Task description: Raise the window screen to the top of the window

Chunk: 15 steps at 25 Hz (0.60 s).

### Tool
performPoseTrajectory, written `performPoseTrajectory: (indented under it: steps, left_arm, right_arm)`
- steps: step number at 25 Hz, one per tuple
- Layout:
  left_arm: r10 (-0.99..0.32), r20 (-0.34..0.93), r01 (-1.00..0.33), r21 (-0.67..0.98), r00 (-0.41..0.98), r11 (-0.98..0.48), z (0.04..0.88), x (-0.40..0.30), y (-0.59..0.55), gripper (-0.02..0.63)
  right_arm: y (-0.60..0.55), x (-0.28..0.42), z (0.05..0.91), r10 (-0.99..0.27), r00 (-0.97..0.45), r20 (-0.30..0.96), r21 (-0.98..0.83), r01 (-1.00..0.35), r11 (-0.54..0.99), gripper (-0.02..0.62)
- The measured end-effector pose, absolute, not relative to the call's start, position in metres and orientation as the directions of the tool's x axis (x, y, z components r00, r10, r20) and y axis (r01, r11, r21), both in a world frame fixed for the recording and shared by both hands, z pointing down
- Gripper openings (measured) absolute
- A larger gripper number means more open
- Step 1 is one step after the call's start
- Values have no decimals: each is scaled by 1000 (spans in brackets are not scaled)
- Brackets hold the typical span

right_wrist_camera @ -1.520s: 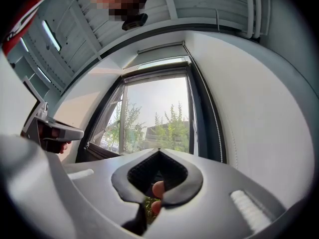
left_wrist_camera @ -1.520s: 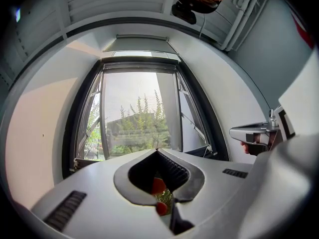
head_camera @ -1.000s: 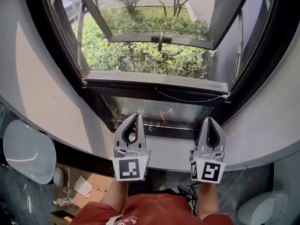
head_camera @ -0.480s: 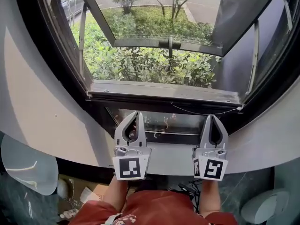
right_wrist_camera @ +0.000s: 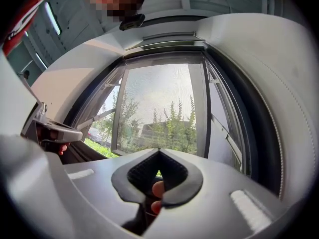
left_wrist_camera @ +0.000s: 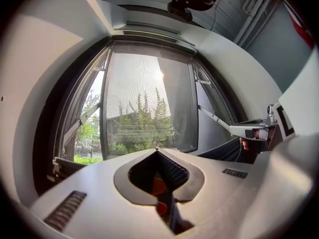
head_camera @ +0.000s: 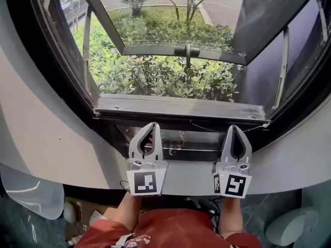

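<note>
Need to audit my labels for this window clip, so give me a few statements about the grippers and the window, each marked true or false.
1. The left gripper and the right gripper are both shut, with nothing between their jaws. True.
2. The left gripper is clamped on the grey rail at the window's bottom. False: it holds nothing. In the head view the grey rail shows above its tips.
3. The window sash is swung open outward. True.
4. Bare pavement lies right below the window. False: green shrubs fill that ground.
</note>
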<state>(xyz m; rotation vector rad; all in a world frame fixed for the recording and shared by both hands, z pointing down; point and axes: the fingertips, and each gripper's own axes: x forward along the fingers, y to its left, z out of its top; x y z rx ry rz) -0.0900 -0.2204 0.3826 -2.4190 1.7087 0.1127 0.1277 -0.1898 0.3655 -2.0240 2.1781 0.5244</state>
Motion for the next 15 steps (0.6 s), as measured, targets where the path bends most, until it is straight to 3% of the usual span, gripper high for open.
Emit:
performPoseTrajectory:
  steps: [9, 15]
  left_arm:
    - [-940, -169, -954, -99, 296, -282, 380, -80, -233, 5]
    - [-934, -138, -935, -187, 329, -302, 388, -72, -242, 6]
  right_arm:
    - [-206, 141, 367, -938, -128, -324, 168, -983, 76, 9]
    - [-215, 135, 378, -941, -200, -274, 228, -964, 139, 11]
